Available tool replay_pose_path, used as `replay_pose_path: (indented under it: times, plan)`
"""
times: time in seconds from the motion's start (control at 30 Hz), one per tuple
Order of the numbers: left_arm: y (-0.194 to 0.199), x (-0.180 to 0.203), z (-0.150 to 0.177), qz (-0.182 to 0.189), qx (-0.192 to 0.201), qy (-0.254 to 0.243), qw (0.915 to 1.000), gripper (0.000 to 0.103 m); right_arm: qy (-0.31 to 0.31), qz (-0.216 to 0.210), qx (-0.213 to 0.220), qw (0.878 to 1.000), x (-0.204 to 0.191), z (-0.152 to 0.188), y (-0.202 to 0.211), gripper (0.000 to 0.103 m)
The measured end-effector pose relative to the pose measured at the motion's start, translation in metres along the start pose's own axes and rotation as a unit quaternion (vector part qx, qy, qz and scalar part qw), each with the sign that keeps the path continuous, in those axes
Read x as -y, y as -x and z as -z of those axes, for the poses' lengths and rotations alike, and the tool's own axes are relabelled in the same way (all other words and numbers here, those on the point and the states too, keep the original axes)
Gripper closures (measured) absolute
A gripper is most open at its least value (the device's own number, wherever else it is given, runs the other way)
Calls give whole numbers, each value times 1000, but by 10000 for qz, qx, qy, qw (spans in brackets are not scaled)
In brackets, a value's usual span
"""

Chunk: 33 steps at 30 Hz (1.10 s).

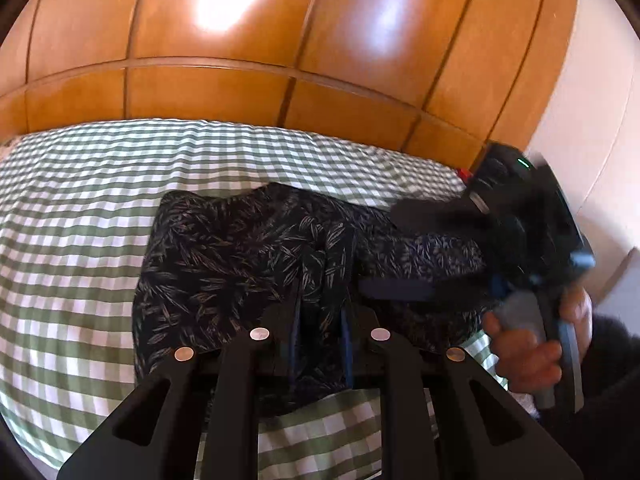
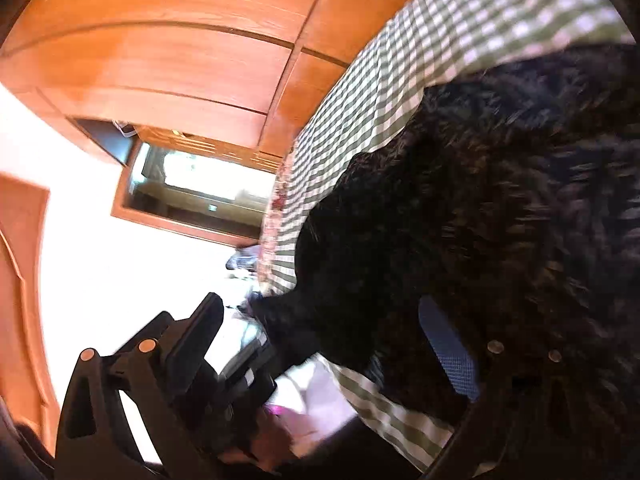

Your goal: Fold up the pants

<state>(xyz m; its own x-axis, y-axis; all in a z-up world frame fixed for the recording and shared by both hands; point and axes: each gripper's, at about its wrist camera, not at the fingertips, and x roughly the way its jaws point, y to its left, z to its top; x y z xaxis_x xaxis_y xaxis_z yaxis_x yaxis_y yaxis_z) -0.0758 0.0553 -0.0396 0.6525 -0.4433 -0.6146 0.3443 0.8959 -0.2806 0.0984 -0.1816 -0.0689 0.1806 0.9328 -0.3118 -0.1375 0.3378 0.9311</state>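
Left tool (image 1: 322, 320) pinches pants (image 1: 240, 256) near bedspread (image 1: 80, 200) edge; right tool (image 2: 320, 340) spread wide (blurry).

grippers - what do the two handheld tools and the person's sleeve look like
Both are matte black plastic. The left gripper has angular linkage arms with cut-out slots, round silver pivot pins and blue pads inside the jaws. The right gripper has a bulky black body with a small green light, blue trim and a grey handle; its wrist view shows a blue textured pad. The hand on it emerges from a dark sleeve.
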Motion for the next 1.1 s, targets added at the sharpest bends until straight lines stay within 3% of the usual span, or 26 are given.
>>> replay_pose_path:
  times: [0.27, 0.33, 0.4, 0.43, 0.5, 0.6, 0.7, 0.8, 0.87, 0.93, 1.0, 1.1]
  plan:
    - [3, 11, 3, -66, -21, -192, 9998, 88, 54, 119, -159, 9998, -9, -30, -40, 11]
    - [3, 17, 6, -165, -35, -345, 9993, 88, 156, 375, -215, 9989, -15, -31, -49, 26]
    - [2, 20, 7, -259, -37, -420, 9988, 88, 475, 959, -277, 9939, -22, -29, -57, 70]
    - [2, 20, 7, -348, -41, -449, 9984, 88, 702, 1277, -304, 9889, -26, -25, -60, 78]
    - [6, 19, 6, -383, -33, -451, 9982, 83, 939, 1458, -271, 9845, -31, -21, -59, 90]
    - [29, 2, 2, 302, 53, -43, 9995, 75, 1288, 1568, -49, 9792, -47, -17, -48, 92]
    - [64, -40, -3, 520, 474, 824, 9941, 75, 1687, 1512, 101, 9739, -70, -15, -31, 92]
    - [77, -84, -1, 137, 624, 1623, 9847, 75, 2241, 1519, 217, 9624, -102, -13, -12, 92]
    - [77, -105, 0, -378, 578, 1866, 9800, 75, 2563, 1549, 302, 9536, -123, -10, 7, 92]
    - [70, -116, -2, -598, 553, 1978, 9769, 75, 2823, 1584, 424, 9452, -140, -7, 29, 92]
    - [59, -119, -5, -580, 468, 2055, 9758, 75, 3003, 1609, 529, 9387, -150, -1, 53, 92]
    - [35, -103, -15, -410, 340, 1809, 9821, 75, 3206, 1819, 721, 9268, -160, 7, 94, 92]
